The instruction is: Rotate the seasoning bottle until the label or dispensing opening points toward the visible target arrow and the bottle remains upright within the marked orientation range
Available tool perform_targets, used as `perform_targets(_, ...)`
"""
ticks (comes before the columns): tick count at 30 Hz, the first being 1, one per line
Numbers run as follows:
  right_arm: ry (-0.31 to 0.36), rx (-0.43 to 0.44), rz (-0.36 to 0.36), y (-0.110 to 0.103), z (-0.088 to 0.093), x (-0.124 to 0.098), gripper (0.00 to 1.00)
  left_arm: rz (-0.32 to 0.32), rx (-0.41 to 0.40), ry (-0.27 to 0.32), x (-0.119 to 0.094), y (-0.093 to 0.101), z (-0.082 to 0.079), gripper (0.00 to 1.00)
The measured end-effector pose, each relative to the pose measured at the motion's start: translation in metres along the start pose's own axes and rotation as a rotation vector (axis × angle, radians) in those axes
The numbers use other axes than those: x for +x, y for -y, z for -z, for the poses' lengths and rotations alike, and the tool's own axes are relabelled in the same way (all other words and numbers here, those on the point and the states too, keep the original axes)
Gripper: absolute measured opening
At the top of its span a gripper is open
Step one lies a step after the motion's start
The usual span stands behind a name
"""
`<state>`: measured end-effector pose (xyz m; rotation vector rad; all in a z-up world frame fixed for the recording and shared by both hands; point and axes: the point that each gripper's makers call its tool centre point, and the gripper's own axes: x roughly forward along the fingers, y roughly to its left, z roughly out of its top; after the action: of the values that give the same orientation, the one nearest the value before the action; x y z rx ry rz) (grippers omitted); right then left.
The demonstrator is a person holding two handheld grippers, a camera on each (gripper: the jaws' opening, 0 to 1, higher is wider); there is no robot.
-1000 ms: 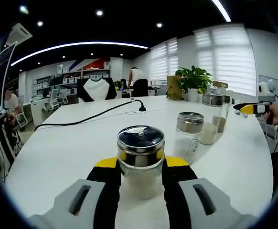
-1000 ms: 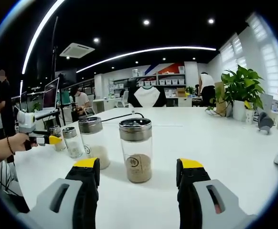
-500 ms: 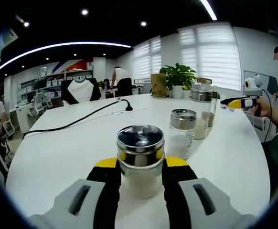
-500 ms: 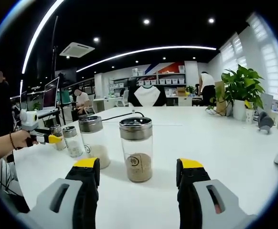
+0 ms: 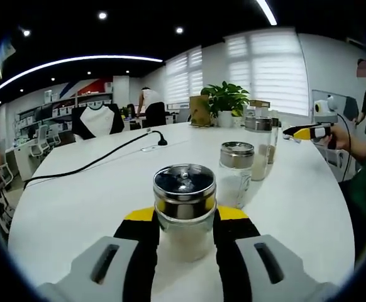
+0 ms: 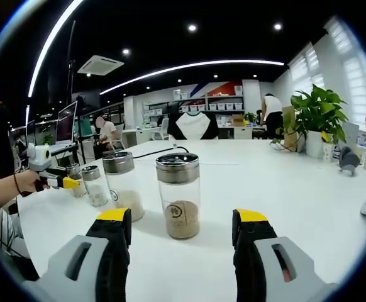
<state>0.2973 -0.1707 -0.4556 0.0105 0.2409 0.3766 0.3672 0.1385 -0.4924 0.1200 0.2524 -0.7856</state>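
Left claw (image 5: 184, 220) around upright bottle (image 5: 185, 211)

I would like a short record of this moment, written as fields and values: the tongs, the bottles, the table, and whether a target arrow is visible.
left tongs: shut on the nearest seasoning bottle, which stands upright
right tongs: open, holding nothing, a brown-seasoning bottle standing ahead between the jaws
other bottles: a white-seasoning bottle and a small bottle, in a row on the table
surface: white table
background: potted plant, black cable
target arrow: none that I can make out
label direction: cannot tell
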Motion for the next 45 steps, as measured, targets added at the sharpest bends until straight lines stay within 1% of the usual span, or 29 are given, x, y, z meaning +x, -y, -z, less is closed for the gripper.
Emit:
perform_targets(2, 0.001, -0.001, 0.000, 0.000, 0.000, 0.000, 0.66, -0.018, -0.028, -0.010, 0.001, -0.001, 0.001, 0.35)
perform_targets(3, 0.000, -0.001, -0.001, 0.000, 0.000, 0.000, 0.66, -0.029, -0.004, -0.010, 0.000, -0.001, 0.000, 0.36)
perform_targets(4, -0.001, -0.002, -0.001, 0.000, 0.000, 0.000, 0.66, -0.038, 0.002, -0.003, -0.001, -0.002, -0.001, 0.37)
perform_targets(5, -0.002, -0.001, -0.002, 0.000, 0.001, 0.001, 0.66, -0.041, -0.004, 0.001, -0.001, -0.002, -0.001, 0.41)
perform_targets(6, -0.001, -0.001, -0.001, 0.000, 0.000, 0.001, 0.66, -0.071, -0.053, 0.011, -0.005, -0.006, -0.002, 0.46)
perform_targets(8, 0.000, -0.002, -0.001, 0.001, 0.000, 0.001, 0.66, -0.090, -0.052, 0.012, -0.009, -0.008, -0.002, 0.54)
perform_targets(10, 0.000, -0.002, -0.001, 0.000, 0.000, 0.001, 0.66, -0.097, -0.065, 0.021, -0.014, -0.006, -0.002, 0.54)
perform_targets(12, 0.000, -0.002, -0.002, 0.000, 0.000, 0.001, 0.66, -0.098, -0.099, 0.049, -0.019, -0.002, -0.005, 0.54)
perform_targets(14, 0.000, -0.003, -0.003, -0.002, 0.000, 0.000, 0.66, -0.109, -0.101, 0.048, -0.022, 0.001, -0.005, 0.54)
perform_targets(17, 0.000, -0.002, -0.005, -0.004, 0.000, -0.001, 0.66, -0.156, -0.076, 0.052, -0.028, 0.003, -0.003, 0.55)
perform_targets(19, -0.001, -0.002, -0.007, -0.005, 0.001, -0.001, 0.66, -0.201, -0.122, 0.044, -0.031, -0.001, 0.002, 0.55)
perform_targets(21, -0.001, 0.000, -0.007, -0.005, 0.001, -0.001, 0.66, -0.267, -0.103, 0.043, -0.034, -0.007, 0.005, 0.56)
perform_targets(22, -0.001, 0.001, -0.006, -0.006, 0.001, -0.002, 0.66, -0.269, -0.101, 0.049, -0.033, -0.006, 0.004, 0.57)
perform_targets(23, -0.001, 0.001, -0.006, -0.006, 0.000, -0.002, 0.66, -0.288, -0.104, 0.059, -0.034, -0.007, 0.003, 0.57)
perform_targets(25, 0.000, -0.001, -0.006, -0.007, 0.000, -0.003, 0.66, -0.326, -0.102, 0.066, -0.035, -0.009, 0.003, 0.56)
perform_targets(27, 0.001, 0.001, -0.004, -0.007, 0.000, -0.003, 0.66, -0.383, -0.120, 0.071, -0.039, -0.014, 0.005, 0.56)
perform_targets(30, 0.003, 0.004, -0.002, -0.007, -0.001, -0.004, 0.66, -0.413, -0.155, 0.106, -0.041, -0.012, 0.002, 0.56)
perform_targets(33, 0.004, 0.004, 0.002, -0.005, -0.001, -0.004, 0.66, -0.438, -0.161, 0.099, -0.041, -0.012, 0.003, 0.55)
perform_targets(35, 0.008, 0.009, 0.004, -0.004, -0.002, -0.005, 0.66, -0.485, -0.151, 0.097, -0.044, -0.017, 0.002, 0.56)
perform_targets(36, 0.009, 0.009, 0.004, -0.004, -0.003, -0.005, 0.66, -0.513, -0.172, 0.107, -0.045, -0.019, 0.001, 0.56)
perform_targets(38, 0.009, 0.007, 0.001, -0.006, -0.003, -0.004, 0.66, -0.494, -0.182, 0.111, -0.041, -0.015, 0.000, 0.56)
perform_targets(41, 0.010, 0.002, -0.006, -0.009, -0.004, -0.004, 0.66, -0.509, -0.179, 0.103, -0.038, -0.012, 0.000, 0.55)
perform_targets(43, 0.011, 0.006, -0.007, -0.009, -0.005, -0.004, 0.66, -0.514, -0.192, 0.117, -0.036, -0.011, -0.002, 0.55)
perform_targets(45, 0.010, 0.006, -0.009, -0.010, -0.005, -0.004, 0.66, -0.513, -0.189, 0.120, -0.031, -0.010, -0.003, 0.54)
